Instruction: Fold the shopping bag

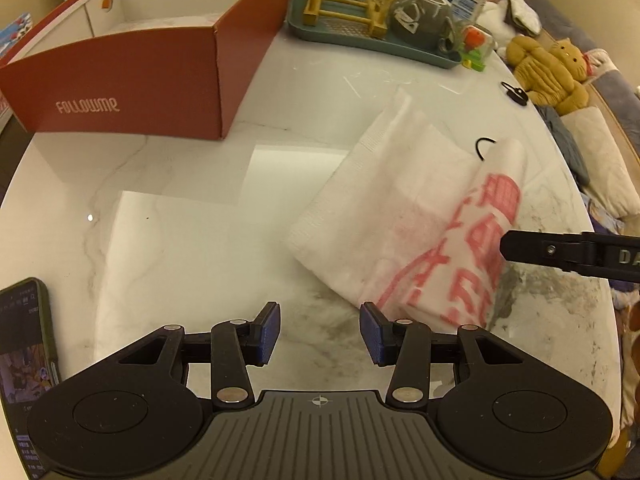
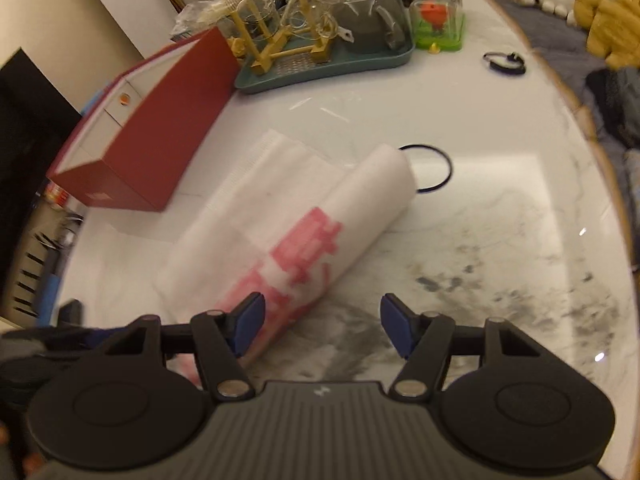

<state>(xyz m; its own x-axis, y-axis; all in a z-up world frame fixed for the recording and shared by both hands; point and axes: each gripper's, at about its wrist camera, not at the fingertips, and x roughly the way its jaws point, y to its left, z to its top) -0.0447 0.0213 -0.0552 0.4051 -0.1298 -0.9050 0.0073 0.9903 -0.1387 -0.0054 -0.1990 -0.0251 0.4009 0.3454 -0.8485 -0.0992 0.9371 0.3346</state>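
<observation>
White shopping bag (image 1: 404, 216) with pink-red printed characters, too distorted to read, lies on the marble desk (image 1: 192, 240), its right edge curled up into a roll (image 2: 360, 216). Left hand-held gripper (image 1: 319, 332): jaws spread, nothing between them, hovering at the bag's near corner, blue pads (image 1: 268, 330) clear of it. Right hand-held gripper (image 2: 322, 328): jaws spread, empty, left pad over the near end of the roll; contact unclear. Black hair tie (image 2: 434, 168) just past the roll's far end. Red box (image 1: 132, 84) printed "FOLLOWME" stands behind-left of the bag. Teal tray (image 2: 320, 68) with glassware further back. Phone (image 1: 24, 344) at the left desk edge, screen text unreadable.
</observation>
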